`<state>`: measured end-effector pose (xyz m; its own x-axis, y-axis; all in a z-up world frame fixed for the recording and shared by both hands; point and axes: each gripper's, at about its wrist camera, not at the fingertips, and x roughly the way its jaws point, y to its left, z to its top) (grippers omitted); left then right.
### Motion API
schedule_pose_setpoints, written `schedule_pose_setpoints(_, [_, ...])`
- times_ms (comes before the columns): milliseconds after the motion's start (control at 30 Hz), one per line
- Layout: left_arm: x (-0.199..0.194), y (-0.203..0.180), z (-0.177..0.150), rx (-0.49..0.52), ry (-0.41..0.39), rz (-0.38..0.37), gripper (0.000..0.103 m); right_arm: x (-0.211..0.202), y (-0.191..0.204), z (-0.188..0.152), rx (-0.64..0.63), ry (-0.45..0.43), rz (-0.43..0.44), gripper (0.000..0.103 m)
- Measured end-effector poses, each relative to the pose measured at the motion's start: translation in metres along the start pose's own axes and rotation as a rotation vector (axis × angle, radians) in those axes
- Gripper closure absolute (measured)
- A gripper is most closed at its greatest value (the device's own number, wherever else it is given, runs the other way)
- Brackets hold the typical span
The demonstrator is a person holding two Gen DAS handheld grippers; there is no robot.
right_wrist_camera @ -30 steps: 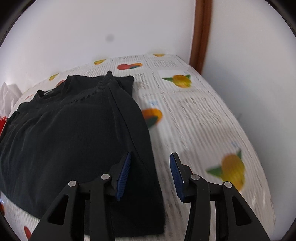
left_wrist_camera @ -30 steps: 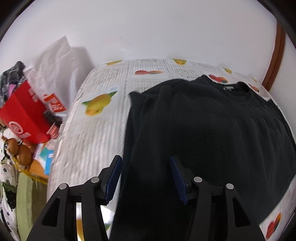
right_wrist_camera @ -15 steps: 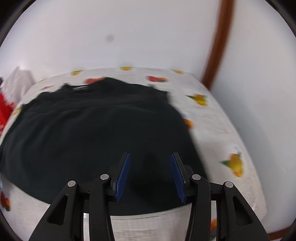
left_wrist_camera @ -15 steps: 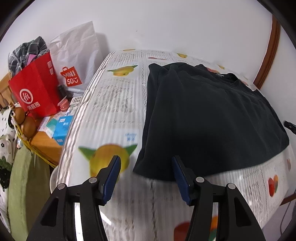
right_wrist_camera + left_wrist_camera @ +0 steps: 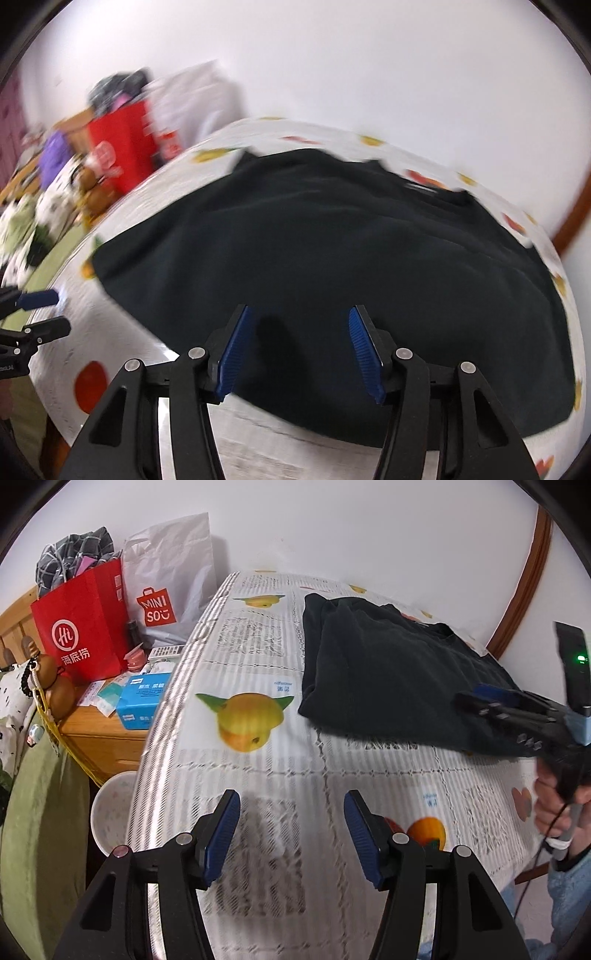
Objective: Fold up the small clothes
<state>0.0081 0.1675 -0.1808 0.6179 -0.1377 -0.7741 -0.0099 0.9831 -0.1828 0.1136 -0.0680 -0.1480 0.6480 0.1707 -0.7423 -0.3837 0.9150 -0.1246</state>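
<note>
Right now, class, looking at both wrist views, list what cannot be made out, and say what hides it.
- Dark sweater, left wrist view: its near right corner, behind the right tongs.
- Red bag lettering, right wrist view: motion blur.
- Tablecloth print, left wrist view: blurred near the left tongs.
- Sweater collar label, right wrist view: blurred.

A dark, matt knit-cloth garment (image 5: 388, 672) lies on a glossy, ribbed plastic-looking tablecloth (image 5: 258, 775) printed with fruit. Both grippers are matt black plastic with ridged blue pads (image 5: 236, 350). Beside the table stand a smooth red paper bag (image 5: 81, 627) and a light wood cabinet (image 5: 107, 738).
</note>
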Motion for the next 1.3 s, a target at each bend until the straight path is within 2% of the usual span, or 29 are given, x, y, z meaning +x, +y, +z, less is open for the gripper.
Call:
schedule_pose_setpoints(133, [-0.01, 0.011, -0.006, -0.02, -0.019, -0.029, 0.044, 0.001, 0.053, 0.002, -0.088, 0.004, 0.088, 0.048])
schedule_pose_setpoints(267, [-0.011, 0.021, -0.01, -0.039, -0.024, -0.045, 0.043, 0.009, 0.093, 0.002, -0.166, 0.016, 0.128, 0.047])
schedule_pose_setpoints(533, [-0.006, 0.033, -0.013, -0.056, -0.013, -0.06, 0.043, 0.029, 0.136, 0.007, -0.273, 0.023, 0.112, 0.042])
schedule_pose_setpoints(700, [0.002, 0.036, -0.011, -0.065, 0.001, -0.074, 0.043, 0.043, 0.139, 0.017, -0.26, 0.011, 0.103, 0.043])
schedule_pose_setpoints(767, [0.005, 0.033, -0.009, -0.054, 0.005, -0.073, 0.043, 0.047, 0.141, 0.02, -0.261, 0.005, 0.096, 0.056])
schedule_pose_setpoints(800, [0.006, 0.031, -0.008, -0.048, 0.005, -0.072, 0.043, 0.047, 0.141, 0.021, -0.266, -0.003, 0.087, 0.07])
schedule_pose_setpoints(833, [0.008, 0.028, -0.006, -0.041, 0.005, -0.071, 0.043, 0.046, 0.139, 0.023, -0.263, -0.011, 0.085, 0.087])
schedule_pose_setpoints(900, [0.011, 0.023, -0.002, -0.032, 0.003, -0.075, 0.043, 0.041, 0.129, 0.03, -0.226, -0.032, 0.107, 0.091])
schedule_pose_setpoints(1067, [0.018, 0.003, 0.012, 0.0, -0.013, -0.109, 0.043, -0.01, 0.061, 0.048, 0.006, -0.194, 0.12, 0.092])
schedule_pose_setpoints(1167, [0.023, -0.019, 0.022, 0.03, -0.028, -0.155, 0.043, -0.044, 0.015, 0.047, 0.12, -0.283, 0.072, 0.092])
schedule_pose_setpoints(1300, [0.032, -0.06, 0.035, 0.089, -0.037, -0.208, 0.043, -0.071, -0.042, 0.032, 0.232, -0.343, 0.007, 0.092])
